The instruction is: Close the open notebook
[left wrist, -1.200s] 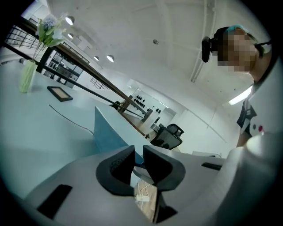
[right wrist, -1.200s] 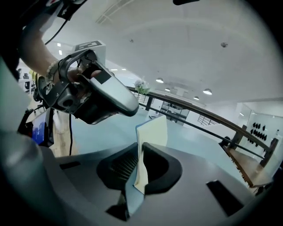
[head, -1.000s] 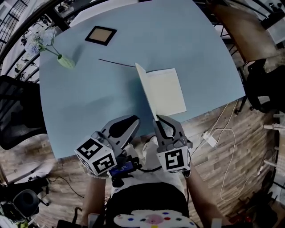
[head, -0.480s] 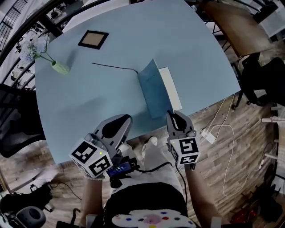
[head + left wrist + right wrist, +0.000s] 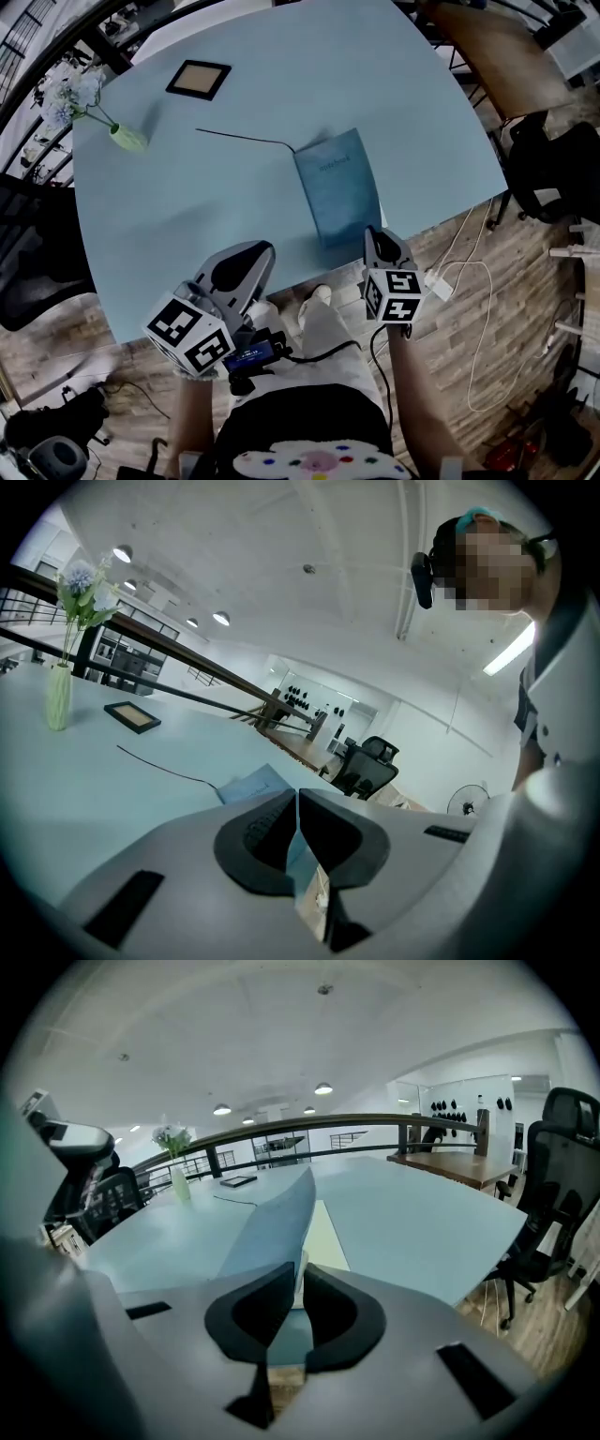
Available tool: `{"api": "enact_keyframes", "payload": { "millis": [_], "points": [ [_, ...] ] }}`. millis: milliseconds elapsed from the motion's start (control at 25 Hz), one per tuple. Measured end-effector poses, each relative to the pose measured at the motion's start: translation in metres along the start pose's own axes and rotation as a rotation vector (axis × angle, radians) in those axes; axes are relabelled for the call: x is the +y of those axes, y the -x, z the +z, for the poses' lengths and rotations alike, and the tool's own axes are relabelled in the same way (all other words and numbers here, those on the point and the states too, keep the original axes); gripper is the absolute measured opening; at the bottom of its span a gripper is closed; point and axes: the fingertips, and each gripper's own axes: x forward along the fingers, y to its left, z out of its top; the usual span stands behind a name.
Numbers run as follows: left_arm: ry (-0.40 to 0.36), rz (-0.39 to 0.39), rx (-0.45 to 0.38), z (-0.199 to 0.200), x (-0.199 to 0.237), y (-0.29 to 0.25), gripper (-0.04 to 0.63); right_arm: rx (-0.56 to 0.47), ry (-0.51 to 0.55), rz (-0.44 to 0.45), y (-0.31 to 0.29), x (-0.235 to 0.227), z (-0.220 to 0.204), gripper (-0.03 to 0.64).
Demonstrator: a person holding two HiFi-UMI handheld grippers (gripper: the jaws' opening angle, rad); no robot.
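The cover has swung down over the pages, so the notebook (image 5: 337,187) by the table's (image 5: 187,216) near edge looks all but closed, with only letting go left: the right gripper (image 5: 378,239) at that edge pinches its cover, and the left gripper (image 5: 255,251), just off that edge, is closed on nothing.

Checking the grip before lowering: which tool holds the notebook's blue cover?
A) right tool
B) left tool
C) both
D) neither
A: the right tool is pinched on the edge of the blue cover; the left tool is shut on nothing.
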Motion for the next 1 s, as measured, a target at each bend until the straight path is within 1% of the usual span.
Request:
{"api": "enact_keyframes", "payload": {
  "millis": [160,240,360,480,600,680,840,920,1000],
  "points": [
    [-0.012,0.01,-0.005,0.004,0.004,0.006,0.026,0.051,0.054,-0.061,-0.008,-0.005,-0.009,0.051],
    [-0.02,0.014,-0.008,0.006,0.007,0.009,0.026,0.073,0.066,-0.092,-0.01,-0.007,-0.01,0.067],
    [-0.029,0.022,-0.011,0.009,0.01,0.014,0.026,0.091,0.065,-0.128,-0.011,-0.012,-0.012,0.101],
    [-0.046,0.017,-0.008,0.01,0.01,0.017,0.026,0.096,0.03,-0.158,-0.01,-0.019,-0.011,0.138],
    [-0.11,-0.014,0.009,0.012,0.003,0.021,0.02,0.086,-0.032,-0.166,-0.003,-0.021,-0.008,0.179],
    [-0.166,-0.01,0.003,0.018,-0.002,0.024,0.02,0.064,-0.057,-0.161,0.007,-0.017,-0.001,0.19],
    [-0.236,0.017,-0.037,0.032,-0.006,0.033,0.02,-0.005,-0.043,-0.158,0.037,-0.001,0.023,0.178],
    [-0.274,0.029,-0.047,0.037,-0.008,0.038,0.02,-0.056,-0.032,-0.143,0.054,0.012,0.038,0.108],
    [-0.309,0.034,-0.053,0.042,-0.011,0.042,0.018,-0.11,-0.019,-0.122,0.071,0.026,0.055,0.072]
  ]
}}
